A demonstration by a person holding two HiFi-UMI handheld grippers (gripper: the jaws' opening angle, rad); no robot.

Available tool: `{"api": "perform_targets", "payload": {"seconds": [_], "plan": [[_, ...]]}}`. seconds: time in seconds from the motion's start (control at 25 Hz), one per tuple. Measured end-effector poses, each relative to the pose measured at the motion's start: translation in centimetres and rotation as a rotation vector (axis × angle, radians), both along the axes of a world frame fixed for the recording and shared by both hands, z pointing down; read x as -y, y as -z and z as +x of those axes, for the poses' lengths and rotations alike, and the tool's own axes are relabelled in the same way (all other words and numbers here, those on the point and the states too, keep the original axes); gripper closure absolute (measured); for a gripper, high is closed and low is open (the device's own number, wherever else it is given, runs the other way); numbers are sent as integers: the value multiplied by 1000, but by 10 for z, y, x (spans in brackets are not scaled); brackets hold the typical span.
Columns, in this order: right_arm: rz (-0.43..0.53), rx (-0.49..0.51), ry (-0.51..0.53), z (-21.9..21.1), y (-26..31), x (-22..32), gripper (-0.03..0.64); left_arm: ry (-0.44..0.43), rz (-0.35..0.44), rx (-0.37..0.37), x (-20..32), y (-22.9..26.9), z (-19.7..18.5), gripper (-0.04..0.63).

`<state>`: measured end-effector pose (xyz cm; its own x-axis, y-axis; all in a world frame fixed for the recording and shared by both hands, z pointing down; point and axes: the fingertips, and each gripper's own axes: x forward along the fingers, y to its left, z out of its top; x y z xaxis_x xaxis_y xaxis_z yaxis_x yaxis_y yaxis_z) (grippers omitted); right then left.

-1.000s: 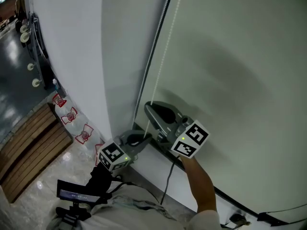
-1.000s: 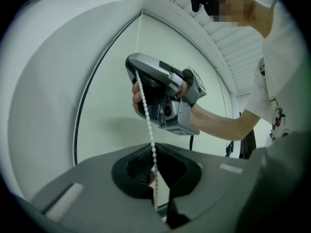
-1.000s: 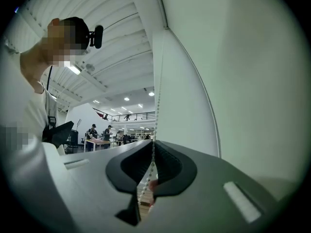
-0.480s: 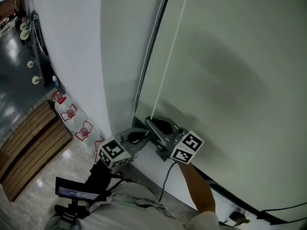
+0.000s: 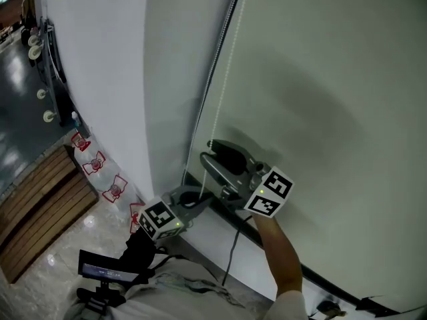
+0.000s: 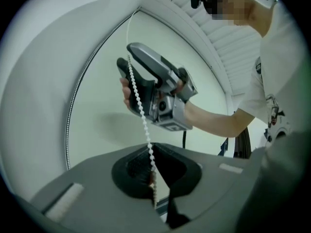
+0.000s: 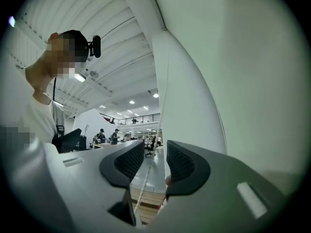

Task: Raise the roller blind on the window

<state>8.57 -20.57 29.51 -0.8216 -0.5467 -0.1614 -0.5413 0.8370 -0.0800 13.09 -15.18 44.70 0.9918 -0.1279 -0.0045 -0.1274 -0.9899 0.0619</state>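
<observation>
Raised again beside the lowered roller blind (image 5: 320, 99), right tongs (image 7: 154, 161) have just opened wide, bead chain (image 5: 225, 79) loose between them. Left tongs (image 6: 151, 174) clamp the chain below. Regrip step, apparently: close right, release left, pull.

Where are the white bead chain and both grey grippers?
white bead chain (image 6: 142, 115): left gripper view, middle beads
left grey gripper (image 6: 152, 181): left gripper view, between fingertips
right grey gripper (image 5: 207, 151): head view, between fingertips
</observation>
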Motion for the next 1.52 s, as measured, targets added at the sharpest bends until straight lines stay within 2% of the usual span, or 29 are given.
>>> {"api": "perform_targets", "payload": {"seconds": [0.36, 0.64, 1.28, 1.52], "plan": [[238, 16, 35, -7, 135, 20, 488, -15, 9, 11, -1, -2, 2, 597], [352, 50, 66, -10, 215, 25, 491, -23, 8, 11, -4, -7, 2, 597], [452, 106, 76, -6, 310, 23, 527, -40, 5, 31, -4, -7, 4, 597], [457, 204, 36, 4, 314, 21, 600, -48, 8, 39, -7, -15, 2, 597]]}}
